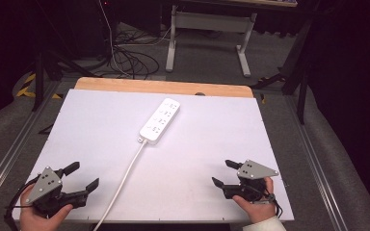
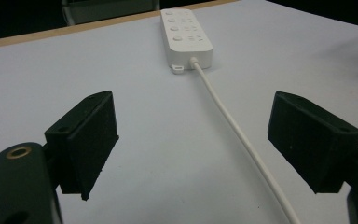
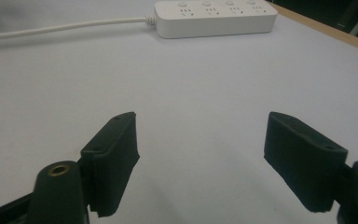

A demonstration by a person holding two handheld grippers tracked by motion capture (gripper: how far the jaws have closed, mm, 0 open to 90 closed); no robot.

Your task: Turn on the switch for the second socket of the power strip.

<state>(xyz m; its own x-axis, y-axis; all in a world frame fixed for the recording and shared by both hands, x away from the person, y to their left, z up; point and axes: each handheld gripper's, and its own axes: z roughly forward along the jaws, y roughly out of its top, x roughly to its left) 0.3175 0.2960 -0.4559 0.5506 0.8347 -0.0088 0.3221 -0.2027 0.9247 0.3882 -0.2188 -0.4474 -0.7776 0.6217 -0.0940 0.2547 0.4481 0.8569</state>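
A white power strip (image 1: pixel 160 121) lies slanted in the middle of the white table top (image 1: pixel 212 144); its white cable (image 1: pixel 123 183) runs toward the near edge. My left gripper (image 1: pixel 83 176) rests at the near left corner, held by a hand, jaws wide apart and nothing between them. In the left gripper view the power strip (image 2: pixel 185 36) lies ahead and the cable (image 2: pixel 233 126) passes between the jaws' line of sight. My right gripper (image 1: pixel 224 173) sits at the near right, open and empty. The right gripper view has the power strip (image 3: pixel 214 17) far ahead.
A wooden edge strip (image 1: pixel 164 87) borders the table's far side. Beyond it stand a white desk frame (image 1: pixel 207 33) and a tangle of cables (image 1: pixel 130 57) on the floor. Metal rails (image 1: pixel 9 154) run along both sides of the table.
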